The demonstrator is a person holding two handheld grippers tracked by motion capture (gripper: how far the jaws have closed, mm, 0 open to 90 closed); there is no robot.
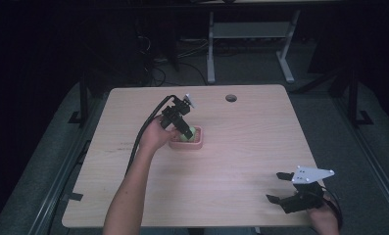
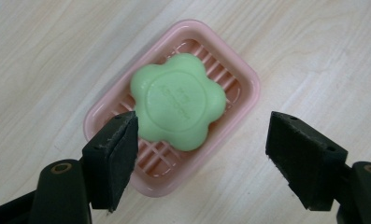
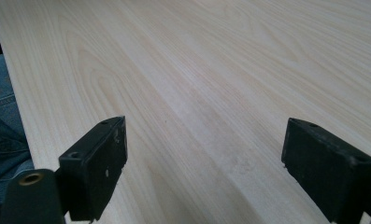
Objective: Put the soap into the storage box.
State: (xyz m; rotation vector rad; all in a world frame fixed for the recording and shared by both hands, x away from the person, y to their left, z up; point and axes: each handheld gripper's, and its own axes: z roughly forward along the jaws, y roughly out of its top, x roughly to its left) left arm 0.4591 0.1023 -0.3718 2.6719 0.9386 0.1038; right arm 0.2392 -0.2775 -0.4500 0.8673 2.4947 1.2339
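Across the middle of the high view spreads one pale wooden worktop (image 1: 241, 161), with a round cable hole near its upper edge. Just left of centre on it sits one pink soap dish (image 1: 198, 143), a rounded rectangle with a slatted floor. One green flower-shaped soap (image 1: 189, 133) lies in the dish, flat on the slats.

Of the two hand-held grippers, the left hand-held gripper (image 1: 184, 129) is by far the nearer: it hangs directly over the dish, pointing down at it. In the left gripper view its jaws stand wide apart and grasp nothing. The soap (image 2: 177, 101) lies straight ahead between them, a little toward the left jaw, whose pad overlaps the soap's lower left lobe in the picture; whether it touches I cannot tell. The dish (image 2: 241, 81) runs with its long axis from lower left to upper right of that frame, slanted across the line between the jaws.

At the lower right corner of the high view, the right hand-held gripper (image 1: 279, 187) is well apart from the dish, near the worktop's edge. Its jaws are also spread, with bare worktop (image 3: 206, 70) ahead.

A straight descent by the left one looks like the likely next move.
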